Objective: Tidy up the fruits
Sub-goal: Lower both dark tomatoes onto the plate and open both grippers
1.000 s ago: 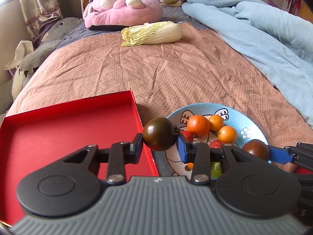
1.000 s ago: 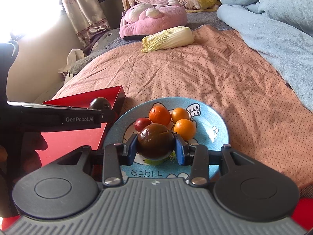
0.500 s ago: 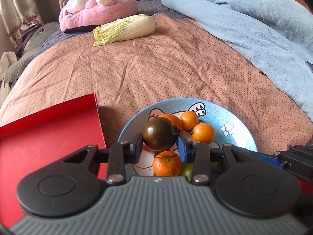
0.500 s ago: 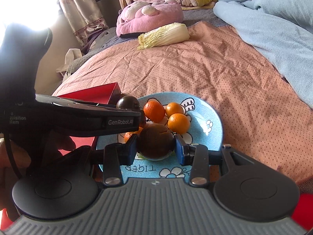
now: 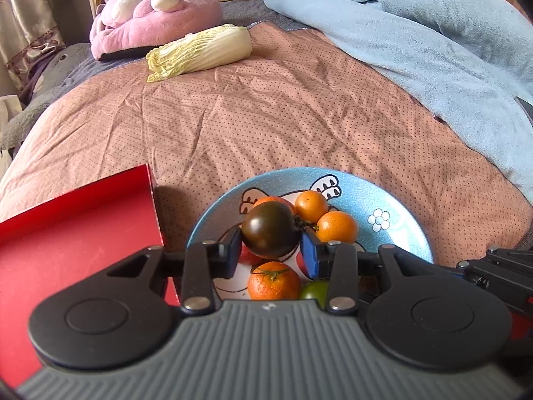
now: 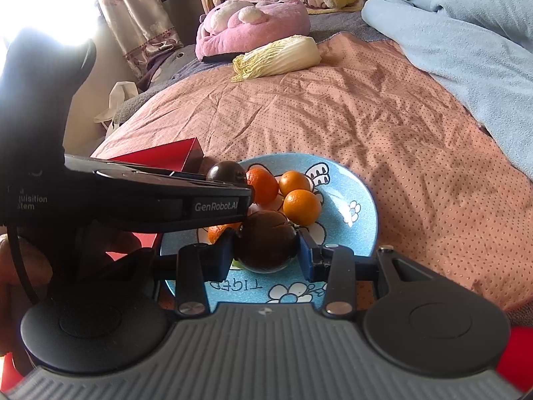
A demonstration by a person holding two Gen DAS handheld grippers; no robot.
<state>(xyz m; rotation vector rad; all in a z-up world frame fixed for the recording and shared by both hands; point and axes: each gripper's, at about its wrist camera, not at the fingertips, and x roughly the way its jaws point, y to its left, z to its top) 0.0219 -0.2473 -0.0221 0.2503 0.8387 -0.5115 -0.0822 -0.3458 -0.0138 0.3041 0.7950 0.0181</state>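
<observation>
Blue cartoon plate point(image 5: 396, 233) sits on the bed's dotted pink quilt point(image 5: 266, 116), used here as the landmark. Left tongs point(image 5: 270, 251) hover over the plate's near-left part with a dark green-brown tomato point(image 5: 269, 229) between the pads; jaws are opening right now, left pad looks to touch the tomato, right pad is at its stem side, and contact there is hard to tell. Right tongs point(image 6: 266, 260) are over the plate's near edge, narrow and clamped on a second dark brown tomato point(image 6: 266, 245), both pads pressed on it. On the plate: three small oranges point(image 5: 336, 226) grouped toward the far middle, another orange with a green stem point(image 5: 273, 280) at the near side under the left tongs, a green fruit point(image 5: 314, 291) just right of that one, and bits of red fruit point(image 5: 246, 256) partly hidden behind the pads. Red tray point(image 5: 76, 233) lies just left of the plate, edges near but apart. In the right wrist view the left tool's black body crosses over the plate's left side, its dark tomato point(image 6: 226, 171) showing above the plate's far-left rim, and a hand point(image 6: 20, 263) grips that tool at the frame's left edge. Well beyond the plate: napa cabbage point(image 5: 200, 51) on the quilt, pink plush point(image 5: 153, 16) behind it, and a light blue blanket point(image 5: 416, 40) bunched to the plate's far right.
</observation>
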